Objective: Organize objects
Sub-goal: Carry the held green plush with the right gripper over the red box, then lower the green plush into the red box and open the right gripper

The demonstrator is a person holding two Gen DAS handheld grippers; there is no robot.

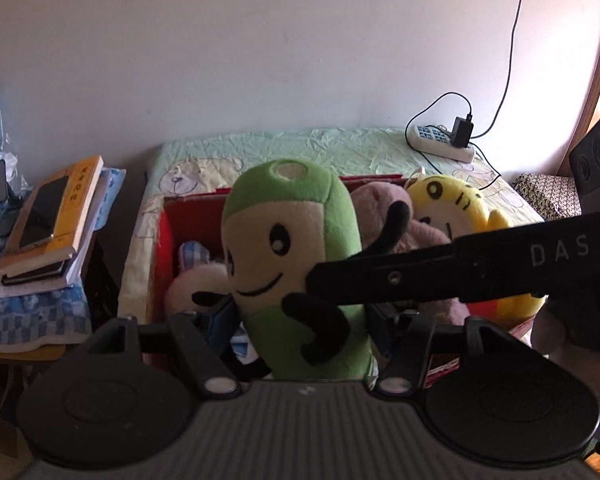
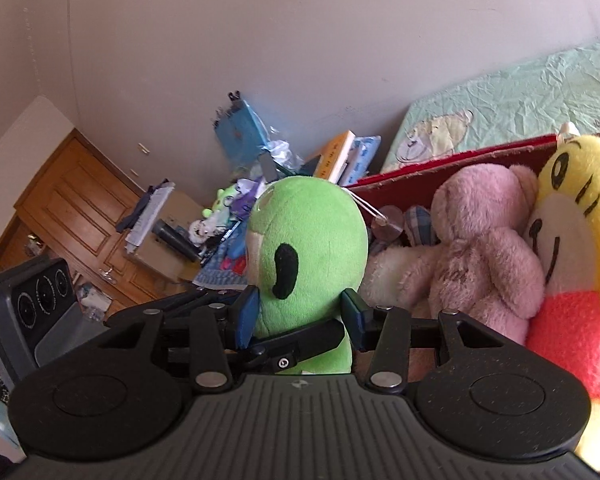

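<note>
Left gripper point(image 1: 300, 320): jaws clamped on the green plush point(image 1: 292, 248), low on its body.
Right gripper point(image 2: 300, 312): jaws pinching the same plush from its side.
Green plush: upright, over the red box point(image 1: 162, 240).
Box: on the bed point(image 1: 340, 148), holding pink point(image 2: 484, 240) and yellow point(image 2: 572, 248) plushes.

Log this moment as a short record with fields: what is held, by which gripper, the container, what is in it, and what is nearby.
held item: green plush toy, upright
left gripper: shut on the toy's lower body
right gripper: shut on the toy's side
container: red box on the bed
in the box: pink plush bear, yellow plush toy
nearby: stack of books, power strip
</note>
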